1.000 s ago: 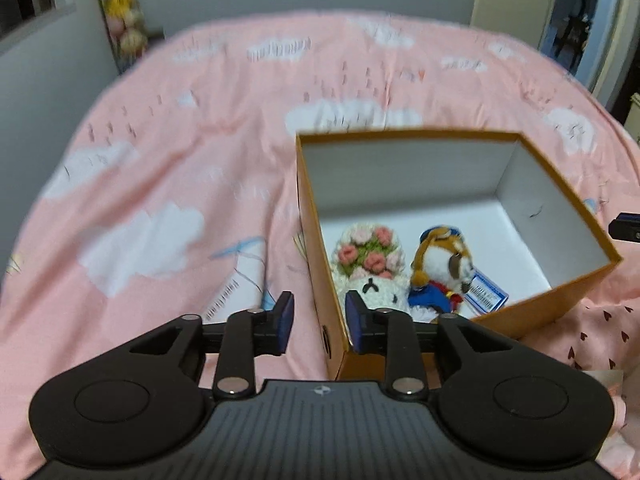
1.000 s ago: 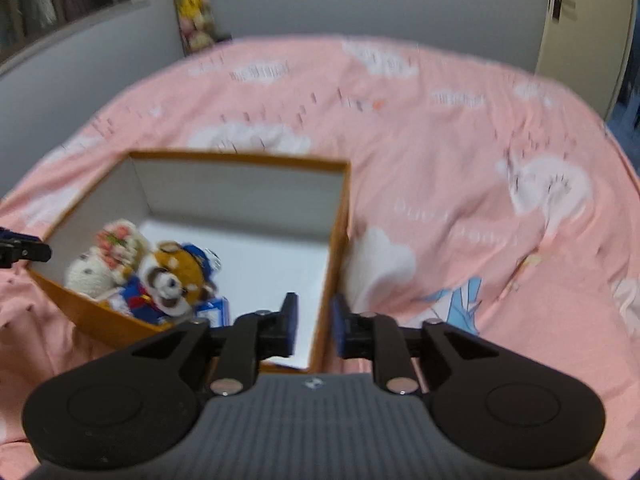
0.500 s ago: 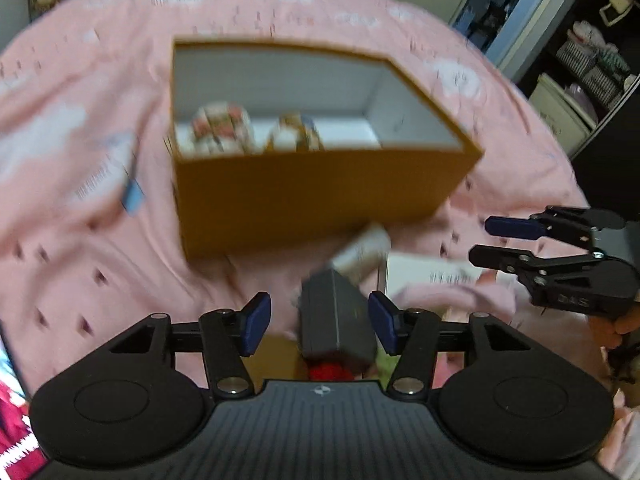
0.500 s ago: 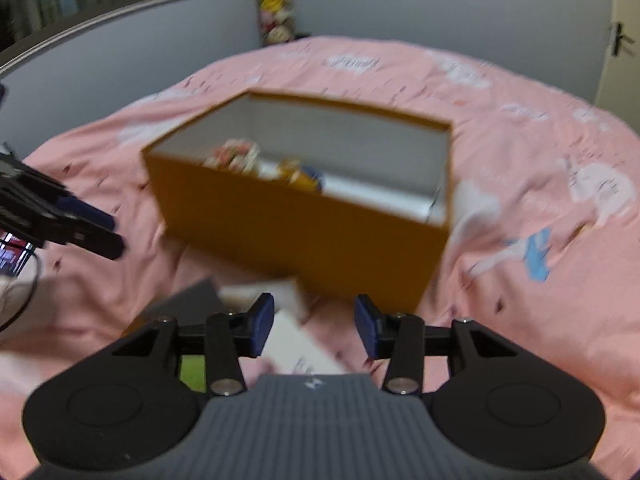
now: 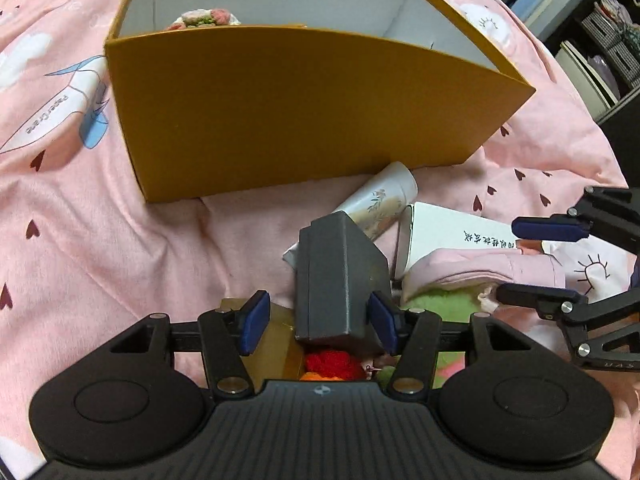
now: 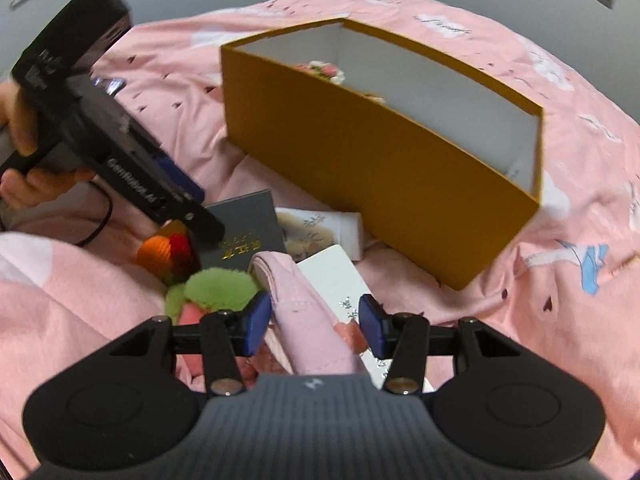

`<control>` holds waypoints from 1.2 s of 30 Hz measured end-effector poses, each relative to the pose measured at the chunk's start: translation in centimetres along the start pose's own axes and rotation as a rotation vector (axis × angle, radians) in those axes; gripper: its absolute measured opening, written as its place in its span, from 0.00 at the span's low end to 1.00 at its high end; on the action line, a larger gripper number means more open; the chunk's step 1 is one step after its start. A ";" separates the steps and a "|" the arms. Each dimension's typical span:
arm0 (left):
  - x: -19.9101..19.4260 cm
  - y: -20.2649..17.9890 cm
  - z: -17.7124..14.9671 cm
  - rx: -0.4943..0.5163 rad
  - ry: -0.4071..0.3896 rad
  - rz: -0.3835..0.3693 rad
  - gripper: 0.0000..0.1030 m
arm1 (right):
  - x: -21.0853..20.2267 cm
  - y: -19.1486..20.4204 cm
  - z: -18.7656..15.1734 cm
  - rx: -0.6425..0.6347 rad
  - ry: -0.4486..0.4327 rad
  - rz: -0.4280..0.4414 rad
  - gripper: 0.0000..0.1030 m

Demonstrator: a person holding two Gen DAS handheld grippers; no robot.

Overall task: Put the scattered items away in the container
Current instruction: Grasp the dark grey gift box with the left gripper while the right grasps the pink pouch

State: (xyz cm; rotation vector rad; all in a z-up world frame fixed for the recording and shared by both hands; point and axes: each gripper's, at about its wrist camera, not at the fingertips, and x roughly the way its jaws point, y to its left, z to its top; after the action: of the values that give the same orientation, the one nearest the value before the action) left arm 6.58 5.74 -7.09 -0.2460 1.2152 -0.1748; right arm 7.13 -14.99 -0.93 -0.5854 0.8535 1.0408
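An orange cardboard box [image 5: 304,112] [image 6: 384,152] stands on the pink bed with plush toys [image 5: 204,20] inside. In front of it lies a pile: a grey box [image 5: 336,276] [image 6: 244,232], a white tube [image 5: 380,204], a white booklet [image 5: 452,232] [image 6: 336,276], a pink cloth item [image 5: 480,272] [image 6: 308,320], green plush [image 6: 220,284] and a red-orange toy [image 6: 168,248]. My left gripper [image 5: 318,322] is open with the grey box between its pads. My right gripper [image 6: 314,318] is open around the pink cloth item.
The pink cloud-print bedspread [image 5: 60,208] covers everything around. A dark shelf unit [image 5: 600,48] stands off the bed's right side. The right gripper shows in the left wrist view [image 5: 560,260], and the left gripper with the hand in the right wrist view [image 6: 100,136].
Both grippers pulled back from over the box, opened, and dropped low to the pile in front of it. The left now straddles the grey box, the right the pink cloth.
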 end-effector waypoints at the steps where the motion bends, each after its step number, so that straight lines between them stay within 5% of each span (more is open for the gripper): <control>1: 0.0 0.0 0.1 -0.003 0.002 -0.002 0.62 | 0.2 0.1 0.2 -0.017 0.011 0.010 0.51; 9: 0.3 -0.2 0.5 -0.008 0.018 -0.003 0.61 | 1.3 1.0 1.4 -0.131 0.091 0.084 0.51; 13: 0.4 -0.6 0.3 0.004 0.021 -0.030 0.45 | 1.0 1.5 1.5 -0.178 0.114 0.098 0.51; 19: 0.4 -1.2 -0.3 0.016 -0.003 -0.017 0.43 | 1.0 1.8 0.5 -0.230 0.171 0.062 0.44; 23: -0.6 -1.6 -0.4 0.025 -0.026 -0.017 0.40 | 0.2 1.3 0.4 -0.194 0.143 0.065 0.35; 36: -6.3 -2.4 0.1 0.028 -0.146 -0.035 0.39 | -5.0 0.5 1.8 -0.182 0.025 -0.020 0.31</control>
State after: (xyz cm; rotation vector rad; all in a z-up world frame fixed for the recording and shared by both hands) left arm 4.49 5.06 -0.66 -0.2511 1.0634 -0.2010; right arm 6.07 -15.86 4.18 -0.7598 0.7778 1.1019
